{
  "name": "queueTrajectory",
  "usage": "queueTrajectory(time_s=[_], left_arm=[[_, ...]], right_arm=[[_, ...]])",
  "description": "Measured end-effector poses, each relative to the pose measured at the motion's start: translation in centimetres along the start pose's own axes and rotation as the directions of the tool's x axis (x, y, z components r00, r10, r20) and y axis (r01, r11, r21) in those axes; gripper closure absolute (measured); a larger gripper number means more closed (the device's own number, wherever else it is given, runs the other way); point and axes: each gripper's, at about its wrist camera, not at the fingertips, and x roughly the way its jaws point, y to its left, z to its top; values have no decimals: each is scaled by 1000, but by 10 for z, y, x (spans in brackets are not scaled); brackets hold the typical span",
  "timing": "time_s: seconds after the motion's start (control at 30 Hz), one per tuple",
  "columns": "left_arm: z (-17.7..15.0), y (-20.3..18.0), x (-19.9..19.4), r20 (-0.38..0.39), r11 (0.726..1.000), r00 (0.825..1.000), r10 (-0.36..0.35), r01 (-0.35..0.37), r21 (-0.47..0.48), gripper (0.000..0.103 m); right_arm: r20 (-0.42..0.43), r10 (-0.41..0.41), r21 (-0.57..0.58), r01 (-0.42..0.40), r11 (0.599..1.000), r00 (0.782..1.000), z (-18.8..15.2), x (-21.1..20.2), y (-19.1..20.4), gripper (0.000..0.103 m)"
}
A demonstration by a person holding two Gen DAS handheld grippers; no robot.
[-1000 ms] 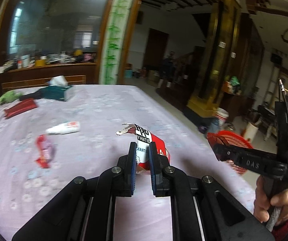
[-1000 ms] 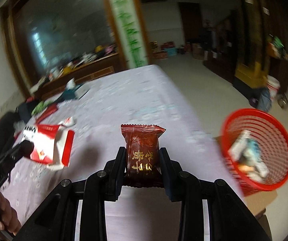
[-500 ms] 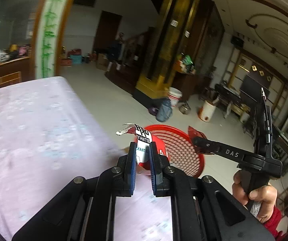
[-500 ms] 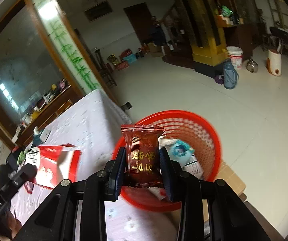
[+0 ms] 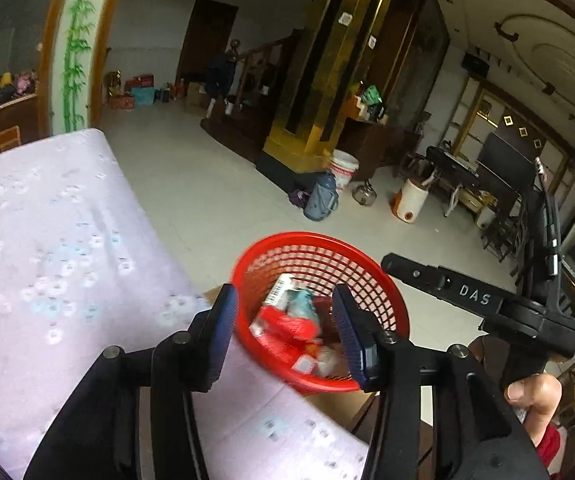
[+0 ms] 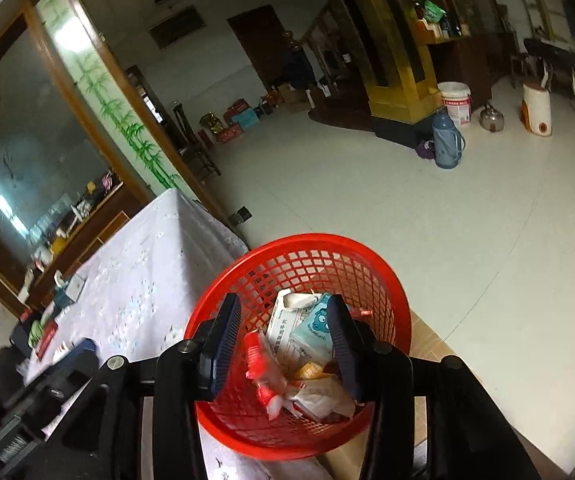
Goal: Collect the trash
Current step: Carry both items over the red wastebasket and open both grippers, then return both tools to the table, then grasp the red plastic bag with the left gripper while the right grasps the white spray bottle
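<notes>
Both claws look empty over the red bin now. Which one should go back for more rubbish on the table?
Probably the left gripper. Its jaws are open and empty above the red basket, and it is on the table side. The right gripper is also open.

We see a bright red plastic mesh basket (image 6: 367, 264) holding red, white and pale blue wrappers (image 6: 299, 344). Beside it lies a lilac tablecloth (image 5: 47, 240) with small white-and-blue flowers. Our black grippers' finger pads (image 5: 223, 332) are dark blue, ribbed.
</notes>
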Motion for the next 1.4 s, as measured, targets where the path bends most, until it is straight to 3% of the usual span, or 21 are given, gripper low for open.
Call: queueTrajectory(time_s=[0.13,0.23,0.4,0.5,0.63,0.9,0.97,1.17,1.3,1.4], left_arm=[[-7,19,-34,23,998,998,60,-60,-12,47],[-13,41,-59,37,993,992,119,-118,-30,47],[-33,86,-114,54,973,977,208,-201,-111,46],[-47,118,-144,56,951,961,271,-259,-169,45],[-63,170,-181,42,903,933,357,-334,-271,44],[-88,281,-247,-19,753,851,524,-473,-457,40],[-91,310,-254,-39,721,851,524,-467,-512,40],[-89,375,-238,-99,652,872,479,-429,-625,40],[-87,393,-213,-129,645,891,434,-408,-647,41],[-87,399,-197,-157,647,885,438,-431,-629,41]], right_arm=[[-35,73,-39,-74,996,997,-13,0,30,55],[-68,117,-111,-124,986,991,-28,0,65,54],[-141,190,-197,-216,956,972,-53,5,124,45],[-183,214,-257,-257,932,960,-71,10,161,44],[-257,248,-313,-324,893,934,-95,16,203,45],[-383,275,-392,-425,816,882,-137,22,272,45],[-394,274,-414,-436,799,877,-145,21,286,45],[-406,270,-445,-447,776,873,-156,20,301,45],[-408,255,-449,-436,780,876,-154,25,299,45],[-409,245,-446,-427,787,879,-151,26,296,45]])
